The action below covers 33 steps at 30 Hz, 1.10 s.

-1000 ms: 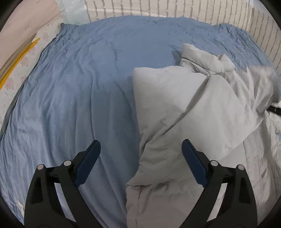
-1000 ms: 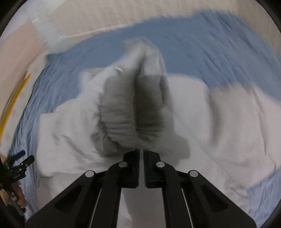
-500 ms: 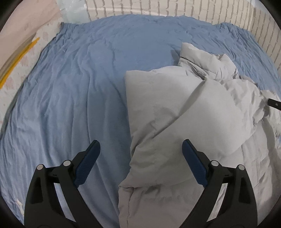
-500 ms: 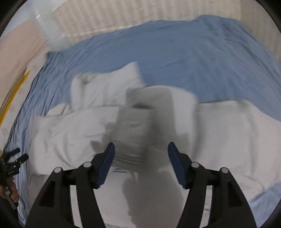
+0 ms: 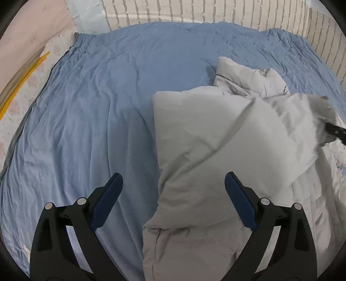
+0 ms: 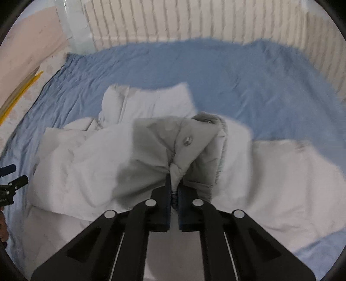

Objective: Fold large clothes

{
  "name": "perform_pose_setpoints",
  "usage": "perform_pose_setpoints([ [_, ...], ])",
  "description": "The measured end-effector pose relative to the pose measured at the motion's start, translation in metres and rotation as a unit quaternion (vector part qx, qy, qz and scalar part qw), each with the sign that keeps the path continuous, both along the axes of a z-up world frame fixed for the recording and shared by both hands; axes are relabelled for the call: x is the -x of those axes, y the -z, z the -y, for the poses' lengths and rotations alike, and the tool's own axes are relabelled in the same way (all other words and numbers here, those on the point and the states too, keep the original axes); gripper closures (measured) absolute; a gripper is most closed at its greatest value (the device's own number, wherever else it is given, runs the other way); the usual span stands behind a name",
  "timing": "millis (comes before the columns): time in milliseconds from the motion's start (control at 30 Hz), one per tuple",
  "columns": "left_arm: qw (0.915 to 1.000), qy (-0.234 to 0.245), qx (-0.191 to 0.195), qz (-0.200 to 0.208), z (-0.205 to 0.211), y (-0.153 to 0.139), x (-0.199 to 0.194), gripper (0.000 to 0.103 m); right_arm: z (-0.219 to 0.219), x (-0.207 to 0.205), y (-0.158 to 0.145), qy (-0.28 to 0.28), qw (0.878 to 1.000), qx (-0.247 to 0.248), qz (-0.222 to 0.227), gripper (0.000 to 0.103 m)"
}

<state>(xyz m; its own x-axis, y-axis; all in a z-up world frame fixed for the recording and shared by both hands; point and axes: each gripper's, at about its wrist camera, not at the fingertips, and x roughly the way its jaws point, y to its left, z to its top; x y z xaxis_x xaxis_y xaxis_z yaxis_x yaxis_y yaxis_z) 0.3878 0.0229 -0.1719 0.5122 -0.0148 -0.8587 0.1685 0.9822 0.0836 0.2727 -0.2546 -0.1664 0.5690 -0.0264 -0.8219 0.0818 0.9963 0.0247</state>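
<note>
A large light grey padded jacket [image 5: 216, 138] lies on a blue bedsheet [image 5: 97, 108], partly folded over itself. My left gripper [image 5: 173, 192] is open and empty, hovering over the jacket's left edge. My right gripper [image 6: 174, 183] is shut on the jacket's cuff [image 6: 194, 147], which has a ribbed edge and a metal snap, and holds it above the rest of the jacket [image 6: 86, 155]. The right gripper's tip shows at the right edge of the left wrist view [image 5: 334, 129].
The blue sheet [image 6: 237, 75] covers a bed bounded by a white brick-pattern wall [image 6: 194, 19] at the back and right. A pink wall and yellow strips [image 5: 19, 80] lie to the left. My left gripper also shows at the left edge of the right wrist view [image 6: 10, 181].
My right gripper opened half a second ago and has shut again on the cuff, lifting it. The jacket's folded sleeve has shifted. My left gripper stays open in place.
</note>
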Motion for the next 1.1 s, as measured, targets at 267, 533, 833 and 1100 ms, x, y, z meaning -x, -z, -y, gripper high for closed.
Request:
perform_pose_setpoints([
  [267,0.9999,0.008,-0.009,0.006,0.004,0.001,0.000,0.009,0.074,0.033,0.006,0.069,0.995,0.026,-0.061,0.085],
  [533,0.9994,0.020,0.019,0.020,0.028,-0.010,-0.006,0.035,0.090,0.041,-0.028,0.098,0.995,0.001,0.014,0.065],
  [833,0.9969,0.014,-0.030,-0.071,0.059,0.055,-0.059,0.095,0.019,-0.024,0.054,0.005,0.998,0.038,-0.050,0.087],
  [1100,0.9937,0.014,-0.023,-0.109,0.056,0.086,-0.095,0.100,0.019,-0.067,0.092,-0.016,0.997,0.036,-0.062,0.090],
])
